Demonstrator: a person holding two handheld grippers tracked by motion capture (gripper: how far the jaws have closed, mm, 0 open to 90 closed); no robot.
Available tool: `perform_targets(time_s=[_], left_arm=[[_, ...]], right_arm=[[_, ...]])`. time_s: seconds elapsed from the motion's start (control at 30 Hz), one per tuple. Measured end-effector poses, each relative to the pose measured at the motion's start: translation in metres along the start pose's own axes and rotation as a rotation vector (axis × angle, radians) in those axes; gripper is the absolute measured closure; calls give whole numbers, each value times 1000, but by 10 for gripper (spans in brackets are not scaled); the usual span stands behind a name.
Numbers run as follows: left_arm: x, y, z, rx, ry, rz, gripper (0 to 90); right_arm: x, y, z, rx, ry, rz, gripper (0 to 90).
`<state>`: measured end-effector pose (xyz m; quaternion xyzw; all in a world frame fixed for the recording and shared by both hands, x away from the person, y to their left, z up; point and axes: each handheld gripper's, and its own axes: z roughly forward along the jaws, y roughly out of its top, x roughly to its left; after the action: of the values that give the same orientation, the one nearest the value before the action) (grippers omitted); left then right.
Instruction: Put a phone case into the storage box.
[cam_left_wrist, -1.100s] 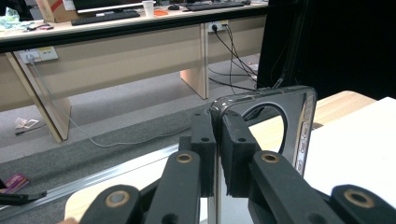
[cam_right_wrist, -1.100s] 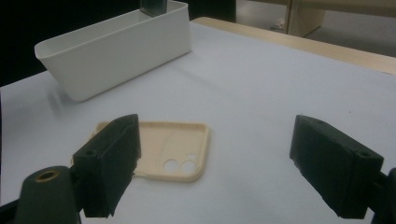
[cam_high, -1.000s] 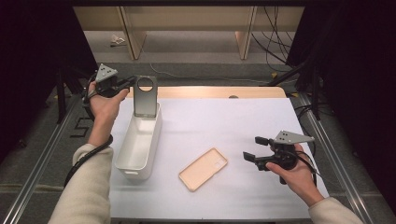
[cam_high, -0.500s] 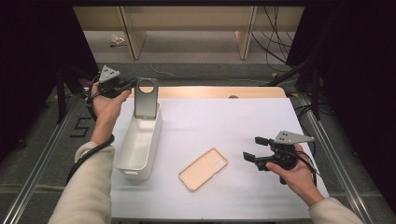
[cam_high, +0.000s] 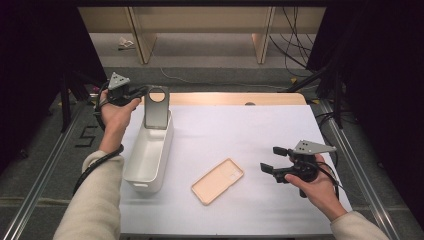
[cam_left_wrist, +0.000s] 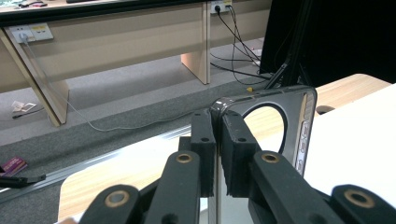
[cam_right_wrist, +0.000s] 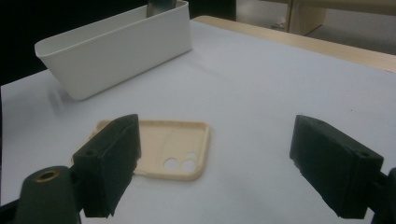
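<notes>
Looks like phone cases are going into the white bin (cam_high: 150, 155), w/ one of two nearly there.

Left gripper (cam_high: 142, 92) is clamped on the top edge of a grey phone case (cam_high: 156, 107); the left gripper view shows both pads pressed tight on the rim beside the big camera cutout (cam_left_wrist: 261, 128). The case stands upright, its lower end inside the bin's far end, at about 10 o'clock on the table (cam_high: 260, 125). Can't tell if the bottom edge touches the bin floor or hangs just above it. So that one is prob. mid-drop: in the bin but not let go.

Right gripper (cam_high: 272, 160) sits at about 4 o'clock, jaws wide apart, nothing between them. It points toward the beige phone case (cam_high: 218, 180), which lies flat, open side up, near the table's front middle, roughly 6 o'clock, just right of the bin's near end. In the right gripper view that case (cam_right_wrist: 161, 149) lies ahead of the open jaws, partly behind the left pad, not touched.

Done, as far as shown: grey case carried to the bin & lowered in. Left: release it, then grab the beige case & move it over to the bin. About halfway, I'd say.
</notes>
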<state>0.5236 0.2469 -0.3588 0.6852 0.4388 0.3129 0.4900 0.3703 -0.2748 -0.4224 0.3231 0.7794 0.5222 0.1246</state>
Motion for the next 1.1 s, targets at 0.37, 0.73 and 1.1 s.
perform_targets(time_s=[0.37, 0.73, 1.1], left_arm=[[2, -8, 4, 15, 6, -19, 837], [4, -13, 8, 36, 12, -26, 830], [5, -19, 12, 60, 18, -33, 821]], right_arm=[[0, 0, 0, 0, 1, -1, 172], [0, 0, 1, 2, 2, 0, 172], [0, -1, 1, 3, 3, 0, 172]])
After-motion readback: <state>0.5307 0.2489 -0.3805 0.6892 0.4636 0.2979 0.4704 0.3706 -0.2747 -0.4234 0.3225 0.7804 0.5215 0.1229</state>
